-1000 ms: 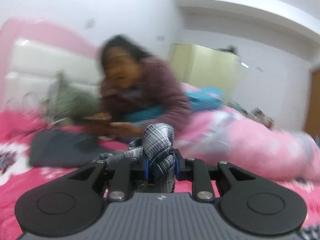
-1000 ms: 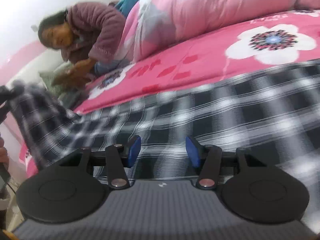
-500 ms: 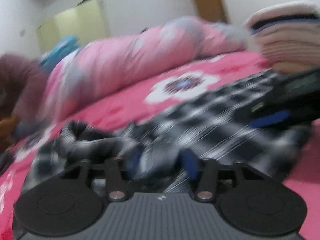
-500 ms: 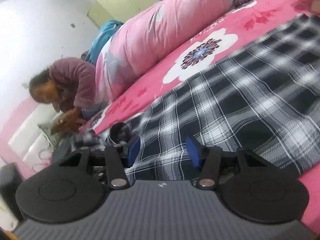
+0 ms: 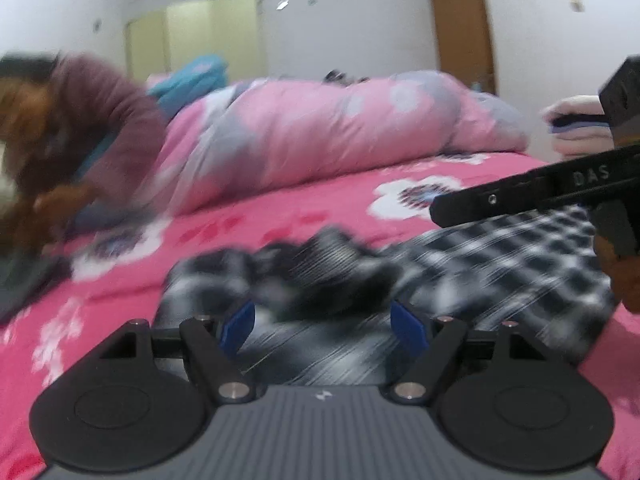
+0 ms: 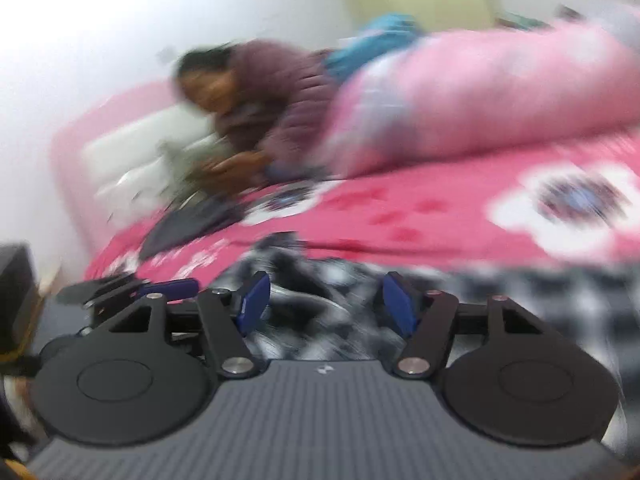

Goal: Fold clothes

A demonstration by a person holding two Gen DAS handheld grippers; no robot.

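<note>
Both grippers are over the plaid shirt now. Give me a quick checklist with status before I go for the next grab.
1. Left hand-held gripper open, nothing held: ok.
2. Right hand-held gripper open, nothing held: ok.
3. Plaid shirt lying flat: not ok, bunched at its near end.
4. Grab point, collar or sleeve: cannot tell, both views are blurred.
5. Grippers apart from each other: ok, but close.
6. Person on the bed away from the shirt: ok.

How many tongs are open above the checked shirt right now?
2. The left tongs gape over the crumpled end of the checked shirt; the right tongs gape over it too, holding nothing.
</note>
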